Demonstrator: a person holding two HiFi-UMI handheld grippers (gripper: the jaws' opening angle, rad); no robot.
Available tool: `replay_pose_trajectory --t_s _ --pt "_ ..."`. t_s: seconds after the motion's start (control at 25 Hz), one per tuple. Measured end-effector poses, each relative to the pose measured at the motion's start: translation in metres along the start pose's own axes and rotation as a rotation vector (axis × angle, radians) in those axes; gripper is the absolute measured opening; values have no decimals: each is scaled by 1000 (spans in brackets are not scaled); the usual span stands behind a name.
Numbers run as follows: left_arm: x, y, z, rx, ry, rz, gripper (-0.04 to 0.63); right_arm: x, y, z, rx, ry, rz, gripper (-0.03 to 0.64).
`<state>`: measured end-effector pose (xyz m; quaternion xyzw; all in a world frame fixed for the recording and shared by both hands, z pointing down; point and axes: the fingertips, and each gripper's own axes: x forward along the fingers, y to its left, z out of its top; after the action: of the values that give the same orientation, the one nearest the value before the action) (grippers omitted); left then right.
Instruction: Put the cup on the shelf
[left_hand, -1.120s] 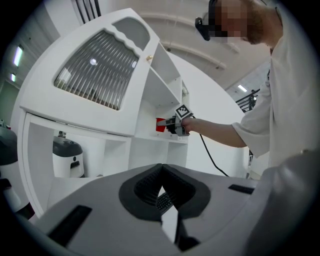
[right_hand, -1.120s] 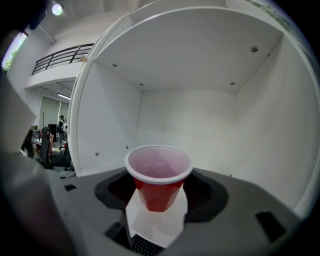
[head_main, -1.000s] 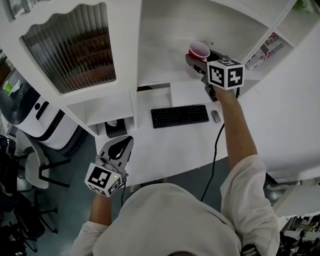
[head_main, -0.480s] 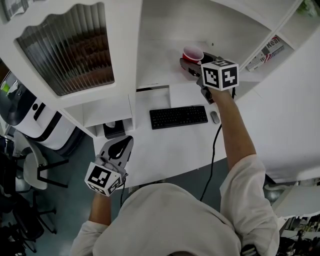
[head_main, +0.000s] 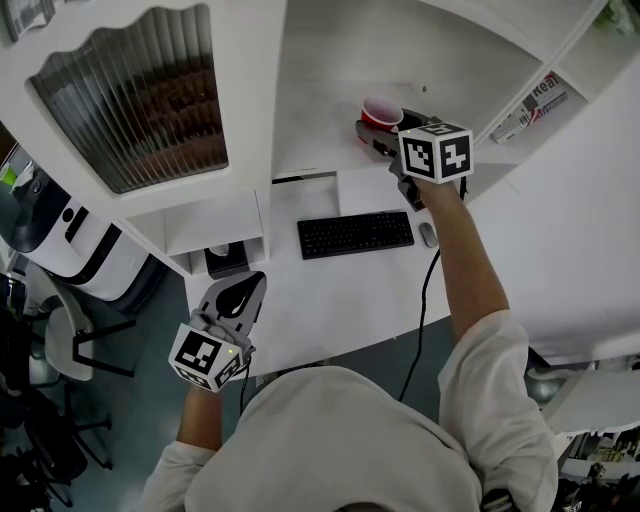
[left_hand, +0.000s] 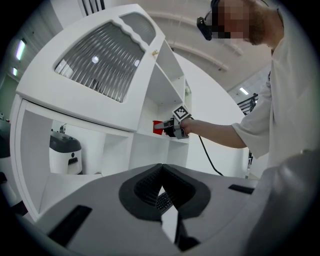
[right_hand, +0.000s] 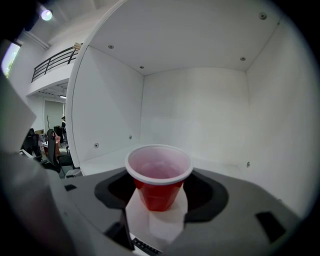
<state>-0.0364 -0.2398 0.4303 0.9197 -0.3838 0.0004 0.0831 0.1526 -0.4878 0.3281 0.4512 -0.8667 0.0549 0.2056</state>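
A red plastic cup (head_main: 383, 110) with a white rim stands upright between the jaws of my right gripper (head_main: 375, 128), which is shut on its lower half. The cup (right_hand: 159, 182) is inside the white shelf compartment (right_hand: 110, 157), just above its floor; whether its base touches I cannot tell. From the left gripper view the cup (left_hand: 157, 127) and the right gripper (left_hand: 172, 129) show at the shelf's front edge. My left gripper (head_main: 245, 290) hangs low at the desk's front left, shut and empty, jaw tips together (left_hand: 161, 187).
Below the shelf a white desk (head_main: 330, 290) carries a black keyboard (head_main: 355, 233) and a mouse (head_main: 429, 233). A ribbed-glass cabinet door (head_main: 130, 100) is at left, books (head_main: 530, 100) lie on the right shelf. A white appliance (head_main: 70, 230) and chair (head_main: 70, 340) stand left.
My right gripper has carried the cup a little left and lower in the shelf compartment. The left gripper has stayed where it was.
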Motion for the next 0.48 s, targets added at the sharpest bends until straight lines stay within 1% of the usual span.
replay_pose_trajectory --t_s 0.48 --pt "0 0 1 -7 0 -8 2 0 3 0 -33 -4 -7 316"
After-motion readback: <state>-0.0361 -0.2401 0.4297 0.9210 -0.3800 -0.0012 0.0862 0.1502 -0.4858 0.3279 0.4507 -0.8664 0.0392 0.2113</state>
